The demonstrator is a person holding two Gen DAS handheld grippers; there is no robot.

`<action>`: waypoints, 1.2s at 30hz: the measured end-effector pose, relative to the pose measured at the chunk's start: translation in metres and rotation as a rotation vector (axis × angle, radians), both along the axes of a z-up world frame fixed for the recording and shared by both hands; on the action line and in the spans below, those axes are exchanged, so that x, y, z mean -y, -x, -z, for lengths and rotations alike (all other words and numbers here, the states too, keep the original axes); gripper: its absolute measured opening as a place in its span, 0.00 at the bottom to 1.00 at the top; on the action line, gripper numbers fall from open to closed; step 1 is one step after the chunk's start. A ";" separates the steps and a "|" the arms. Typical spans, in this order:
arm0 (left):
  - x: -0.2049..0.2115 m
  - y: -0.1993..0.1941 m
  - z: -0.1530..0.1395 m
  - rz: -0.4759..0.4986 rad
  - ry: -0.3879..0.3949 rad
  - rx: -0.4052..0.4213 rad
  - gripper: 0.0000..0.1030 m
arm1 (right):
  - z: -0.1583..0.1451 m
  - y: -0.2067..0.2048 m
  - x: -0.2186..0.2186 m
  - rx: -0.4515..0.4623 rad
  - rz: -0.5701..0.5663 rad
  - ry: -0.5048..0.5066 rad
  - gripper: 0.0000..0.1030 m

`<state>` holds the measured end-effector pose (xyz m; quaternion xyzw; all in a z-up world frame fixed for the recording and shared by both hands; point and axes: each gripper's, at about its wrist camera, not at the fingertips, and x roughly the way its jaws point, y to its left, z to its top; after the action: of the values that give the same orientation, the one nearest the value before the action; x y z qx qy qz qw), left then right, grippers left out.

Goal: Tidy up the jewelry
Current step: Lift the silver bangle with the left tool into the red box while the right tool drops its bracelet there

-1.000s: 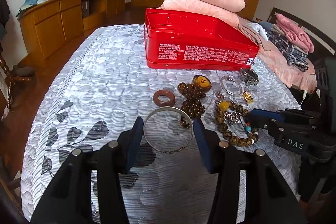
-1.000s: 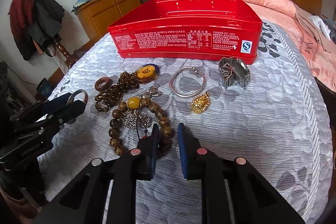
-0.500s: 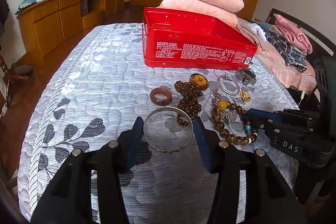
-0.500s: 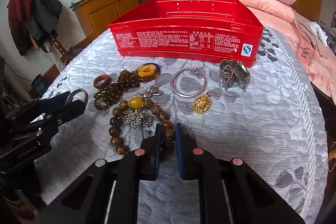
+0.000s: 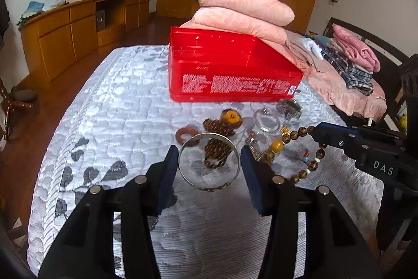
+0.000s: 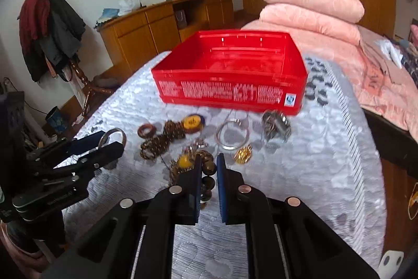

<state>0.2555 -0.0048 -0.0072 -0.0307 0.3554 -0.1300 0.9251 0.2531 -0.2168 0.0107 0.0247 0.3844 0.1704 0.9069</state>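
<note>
Right now two pieces are lifted at once: the silver bangle (image 5: 209, 161) sits clamped across its width between the fingers of the left gripper (image 5: 209, 164), raised above the bedspread (image 5: 109, 106), while the right gripper (image 6: 209, 169) is pinched nearly together on the bead bracelet (image 6: 207, 174), whose strand with an amber bead trails down at about 9 o'clock from that gripper's tip in the left view. Still lying loose on the cloth are a brown ring (image 5: 186, 134) at 11 o'clock of the bangle, a dark bead strand (image 5: 218, 128) with an amber pendant (image 5: 232, 117) at 12 o'clock, a thin silver hoop (image 5: 267, 120) and a metal watch (image 5: 289, 107) at 1 o'clock, and a small gold charm (image 6: 243, 154). Beyond them, at 12 o'clock, stands the open red box (image 5: 230, 93), which looks empty. Judging by this, the step is carrying picked pieces to the box; next each gripper should travel forward over the near wall and part its fingers, keeping the dangling strand clear of the rim.
</note>
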 end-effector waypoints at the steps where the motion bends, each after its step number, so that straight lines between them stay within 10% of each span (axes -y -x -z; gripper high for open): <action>1: 0.002 -0.001 -0.003 0.005 0.001 0.007 0.46 | -0.003 0.000 0.000 0.007 -0.001 0.002 0.11; 22: 0.036 -0.101 -0.072 0.043 0.019 0.108 0.46 | -0.088 -0.080 0.018 0.175 0.026 0.024 0.11; 36: 0.042 -0.210 -0.041 -0.074 -0.044 -0.007 0.46 | -0.052 -0.172 0.024 0.086 0.070 0.007 0.11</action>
<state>0.4660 -0.0471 0.0337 -0.0239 0.3599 -0.0875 0.9286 0.4255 -0.2403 0.0627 0.0279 0.3445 0.1381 0.9282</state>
